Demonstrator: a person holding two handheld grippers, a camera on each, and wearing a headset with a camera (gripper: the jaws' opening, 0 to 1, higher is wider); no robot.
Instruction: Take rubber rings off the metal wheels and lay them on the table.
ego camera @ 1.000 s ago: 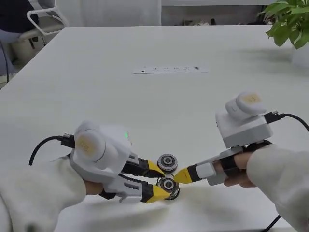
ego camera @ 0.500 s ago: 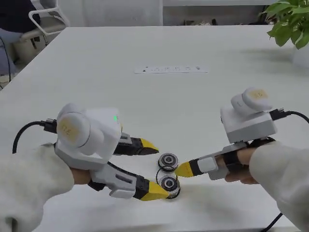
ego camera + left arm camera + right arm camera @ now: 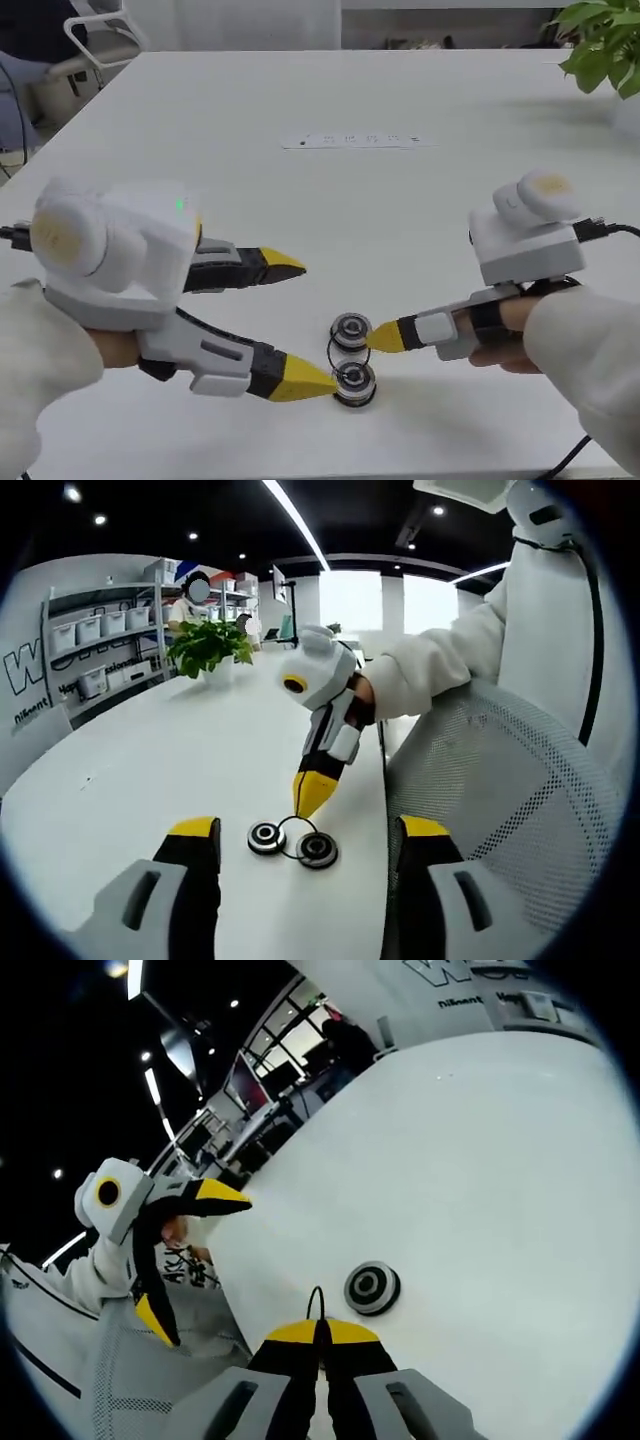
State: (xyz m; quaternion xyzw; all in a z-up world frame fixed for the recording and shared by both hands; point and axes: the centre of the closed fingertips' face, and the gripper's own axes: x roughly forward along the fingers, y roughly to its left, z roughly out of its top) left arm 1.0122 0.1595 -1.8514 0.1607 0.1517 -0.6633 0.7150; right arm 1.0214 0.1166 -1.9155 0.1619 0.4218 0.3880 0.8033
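In the head view the two metal wheels sit low and centre on the white table (image 3: 400, 220), the far wheel (image 3: 351, 329) just above the near wheel (image 3: 354, 383), with the thin black rubber ring (image 3: 330, 352) arcing between them on their left side. The right gripper (image 3: 380, 338) reaches in from the right, its yellow tips pressed together right at the gap between the wheels. The left gripper (image 3: 293, 322) comes from the left with its jaws spread wide, the lower tip just beside the near wheel. In the left gripper view the wheels lie dead ahead between the parted jaws, side by side across the frame, the ring (image 3: 290, 826) looped under the right gripper's point. In the right gripper view the jaws are closed on a thin black strand (image 3: 316, 1305) rising from their tips, one wheel (image 3: 372, 1288) just to the right. The right gripper is clearly nearer; whether the ring is hooked on a wheel I cannot tell.
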